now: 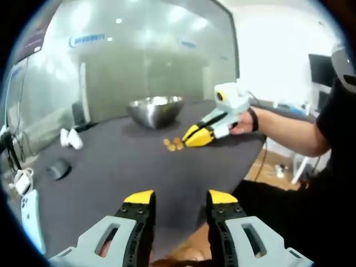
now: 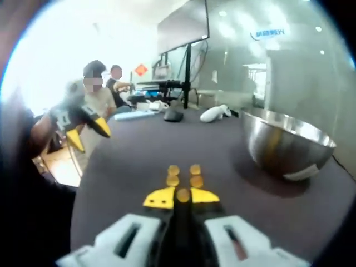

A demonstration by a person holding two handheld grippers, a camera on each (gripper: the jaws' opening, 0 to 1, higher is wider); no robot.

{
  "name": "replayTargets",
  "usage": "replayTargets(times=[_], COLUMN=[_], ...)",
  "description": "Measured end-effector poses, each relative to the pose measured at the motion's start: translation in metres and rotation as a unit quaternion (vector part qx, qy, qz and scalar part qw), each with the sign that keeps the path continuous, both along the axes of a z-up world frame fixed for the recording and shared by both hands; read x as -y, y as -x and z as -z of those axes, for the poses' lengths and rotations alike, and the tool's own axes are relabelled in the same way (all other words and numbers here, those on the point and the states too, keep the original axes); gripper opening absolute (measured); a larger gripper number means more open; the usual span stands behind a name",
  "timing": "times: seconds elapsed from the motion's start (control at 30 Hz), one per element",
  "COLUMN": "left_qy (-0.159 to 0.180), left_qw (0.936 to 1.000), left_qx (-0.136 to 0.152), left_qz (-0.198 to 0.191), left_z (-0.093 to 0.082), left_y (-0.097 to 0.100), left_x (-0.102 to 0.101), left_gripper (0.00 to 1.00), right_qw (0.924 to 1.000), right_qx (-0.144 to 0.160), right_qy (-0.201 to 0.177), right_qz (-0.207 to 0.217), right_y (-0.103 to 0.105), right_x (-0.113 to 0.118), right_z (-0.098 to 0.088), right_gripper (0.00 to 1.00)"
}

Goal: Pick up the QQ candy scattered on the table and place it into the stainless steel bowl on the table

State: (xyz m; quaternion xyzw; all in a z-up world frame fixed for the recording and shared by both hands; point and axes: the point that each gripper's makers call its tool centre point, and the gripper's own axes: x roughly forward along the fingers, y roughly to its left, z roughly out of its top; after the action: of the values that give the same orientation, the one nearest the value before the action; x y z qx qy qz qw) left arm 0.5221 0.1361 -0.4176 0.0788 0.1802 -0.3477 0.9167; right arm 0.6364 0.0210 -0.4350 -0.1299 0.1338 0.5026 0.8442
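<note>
Steel bowl, gold candies, dark tabletop

Stainless steel bowl (image 1: 156,110): round, polished, reflective, standing upright on the table (image 1: 111,161); in the right gripper view it sits right of the candies, well apart from them, with a pale patch low on its wall.

Table: dark grey, matte, smooth surface with a rounded edge.

QQ candy (image 2: 183,176): small, round, golden-orange pieces clustered on the table just ahead of the right gripper; four lie loose in two pairs. One candy (image 2: 183,195) of the same kind sits between the yellow jaw tips.

Right gripper (image 2: 182,197): grey body, black jaws, yellow tips, drawn together on that one candy. In the left gripper view it reaches in from the right, tips down at the cluster, held by a hand (image 1: 243,123).

Left gripper (image 1: 181,197): same build, jaws apart, nothing between them, held above the near table edge.

Other items: white objects (image 1: 71,138) and a dark puck-shaped object (image 1: 58,169) on the far table.
</note>
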Motion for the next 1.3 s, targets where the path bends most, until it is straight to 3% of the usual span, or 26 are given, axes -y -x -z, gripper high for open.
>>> replayTargets(times=[0.2,0.3,0.37,0.43,0.47,0.53,0.6,0.63,0.7,0.77,0.83,0.93,1.0,1.03,1.07,1.1,1.13,1.2,1.23,1.3], left_qy=[-0.003,-0.005,-0.004,-0.002,-0.003,-0.004,-0.003,-0.002,-0.001,0.0,-0.002,-0.001,-0.003,-0.002,0.001,0.003,0.004,0.001,-0.002,-0.008], left_qw=[1.0,1.0,1.0,1.0,1.0,0.9999,0.9999,0.9999,0.9999,0.9998,0.9998,0.9999,0.9999,0.9999,1.0,1.0,1.0,1.0,1.0,0.9999], left_qx=[-0.002,-0.003,-0.002,0.0,0.001,0.003,0.005,0.006,0.007,0.008,0.009,0.009,0.011,0.01,0.008,0.008,0.007,0.008,0.008,0.014], left_qz=[0.003,0.003,0.003,0.006,0.007,0.008,0.011,0.012,0.015,0.017,0.02,0.014,0.005,0.005,0.005,0.005,0.005,0.004,0.003,-0.001], left_z=[0.001,0.002,0.001,-0.001,-0.001,-0.001,-0.001,-0.002,-0.002,-0.002,-0.003,-0.003,-0.003,-0.003,-0.002,-0.003,-0.003,-0.003,-0.003,-0.006], left_y=[0.0,-0.001,-0.002,-0.002,-0.002,-0.002,-0.003,-0.003,-0.003,-0.003,-0.002,-0.002,-0.003,-0.003,-0.003,-0.002,-0.002,-0.002,-0.002,-0.002], left_x=[0.002,0.002,0.002,0.003,0.003,0.004,0.006,0.007,0.009,0.012,0.013,0.01,0.006,0.006,0.006,0.006,0.006,0.005,0.004,0.004], left_gripper=[0.38,0.38,0.38,0.38,0.38,0.38,0.38,0.38,0.38,0.38,0.38,0.38,0.38,0.38,0.38,0.38,0.38,0.38,0.38,0.38], right_qw=[0.9996,0.9965,0.9877,0.9718,0.9656,0.9578,0.9533,0.9508,0.9294,0.9269,0.9225,0.9267,0.9286,0.9298,0.9375,0.9413,0.9384,0.9397,0.9405,0.9448], right_qx=[0.006,0.044,0.099,0.169,0.184,0.167,0.164,0.176,0.245,0.212,0.2,0.178,0.181,0.172,0.15,0.139,0.144,0.148,0.147,0.151], right_qy=[-0.022,-0.047,-0.072,-0.099,-0.112,-0.135,-0.12,-0.109,-0.131,-0.168,-0.185,-0.181,-0.171,-0.174,-0.174,-0.175,-0.18,-0.173,-0.167,-0.157], right_qz=[0.016,0.054,0.097,0.13,0.146,0.191,0.223,0.23,0.243,0.26,0.273,0.277,0.275,0.275,0.261,0.253,0.258,0.256,0.257,0.245], right_y=[0.007,-0.005,-0.016,-0.028,-0.032,-0.044,-0.064,-0.07,-0.08,-0.089,-0.098,-0.106,-0.11,-0.112,-0.111,-0.11,-0.11,-0.104,-0.111,-0.108], right_x=[0.003,0.009,0.022,0.038,0.045,0.064,0.078,0.082,0.089,0.092,0.091,0.083,0.078,0.076,0.069,0.065,0.066,0.064,0.069,0.068], right_z=[-0.013,-0.034,-0.063,-0.098,-0.107,-0.116,-0.118,-0.121,-0.146,-0.149,-0.155,-0.151,-0.148,-0.146,-0.14,-0.137,-0.138,-0.136,-0.134,-0.133], right_gripper=[0.09,0.09,0.09,0.09,0.09,0.09,0.09,0.09,0.09,0.09,0.09,0.09,0.12,0.22,0.42,0.52,0.53,0.4,0.35,0.36])
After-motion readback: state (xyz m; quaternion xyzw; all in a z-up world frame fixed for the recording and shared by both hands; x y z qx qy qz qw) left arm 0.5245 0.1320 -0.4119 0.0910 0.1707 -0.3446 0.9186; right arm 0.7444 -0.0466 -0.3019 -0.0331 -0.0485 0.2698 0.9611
